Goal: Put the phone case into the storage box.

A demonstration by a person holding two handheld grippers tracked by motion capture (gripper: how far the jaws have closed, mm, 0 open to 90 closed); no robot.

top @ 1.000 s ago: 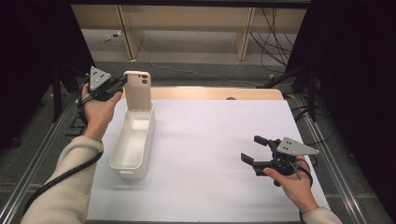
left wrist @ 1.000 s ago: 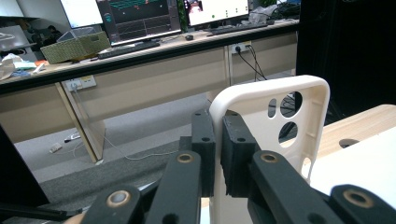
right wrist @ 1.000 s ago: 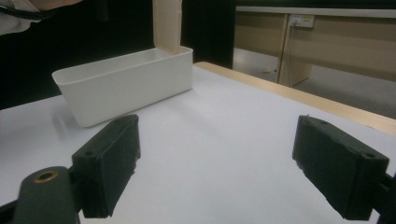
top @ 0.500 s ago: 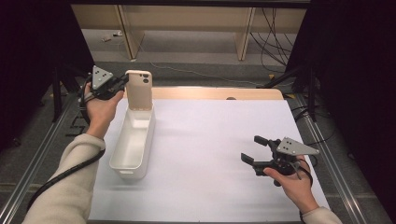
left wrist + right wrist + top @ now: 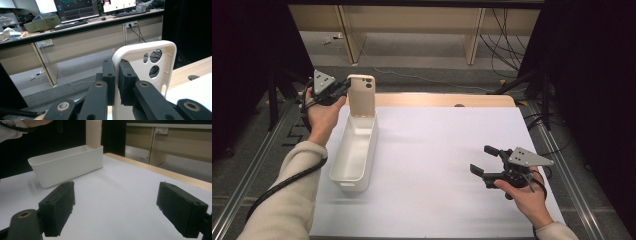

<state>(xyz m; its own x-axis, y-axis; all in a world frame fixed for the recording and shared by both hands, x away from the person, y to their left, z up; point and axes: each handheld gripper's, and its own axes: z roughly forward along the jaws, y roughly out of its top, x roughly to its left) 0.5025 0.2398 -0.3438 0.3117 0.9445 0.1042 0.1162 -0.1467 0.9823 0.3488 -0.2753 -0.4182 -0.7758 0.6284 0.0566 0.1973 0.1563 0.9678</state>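
Note:
A cream phone case (image 5: 362, 95) stands upright at the far end of a long white bin (image 5: 354, 150), its lower end inside the bin. My left gripper (image 5: 343, 89) is shut on the case's left edge. In the left gripper view the two black pads (image 5: 110, 82) pinch the rim of the phone case (image 5: 147, 65), whose camera cut-outs face me. My right gripper (image 5: 484, 161) hovers open above the white table sheet at the right, nothing between its jaws. The right gripper view shows the bin (image 5: 67, 165) and the case (image 5: 93, 133) beyond its open pads (image 5: 58, 205).
A white sheet (image 5: 437, 165) covers the table; a wooden strip (image 5: 442, 100) runs along its far edge. Desks and cables stand on the floor beyond. Metal rails flank the table on both sides.

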